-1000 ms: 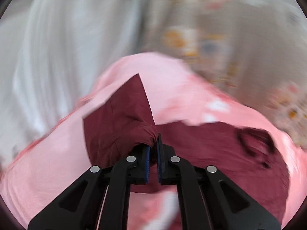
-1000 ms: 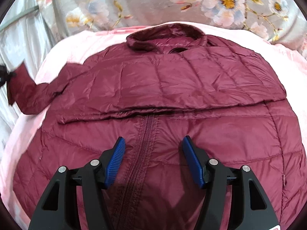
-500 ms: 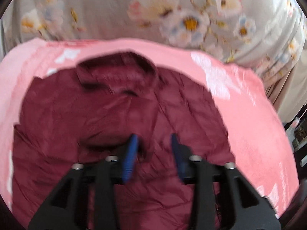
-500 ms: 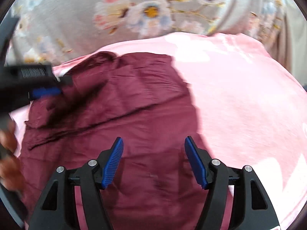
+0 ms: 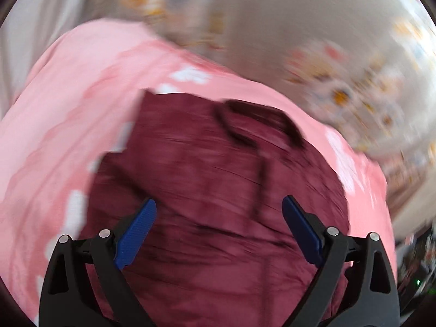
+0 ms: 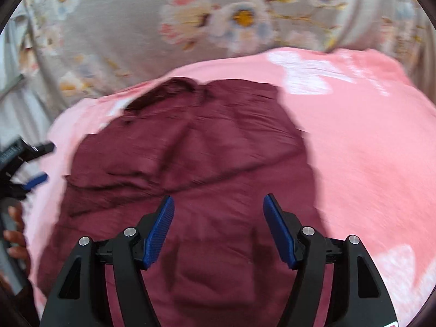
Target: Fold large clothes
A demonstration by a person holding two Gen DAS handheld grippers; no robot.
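On the pink blanket, the maroon puffer jacket lies ahead of your spread, empty left gripper and right gripper; slick fabric could slide from a shallow pinch.

A dark maroon quilted puffer jacket lies spread flat on the pink blanket, front side down or folded in, hard to say through the blur. Its stand-up collar sits at the blanket's far edge, slightly rumpled and open like a loop. One side looks folded inward, giving a fairly straight edge against the blanket on the right in the right wrist view. Creases run across the padded panels. In the left wrist view the jacket fills the middle of the blanket, collar farthest away.
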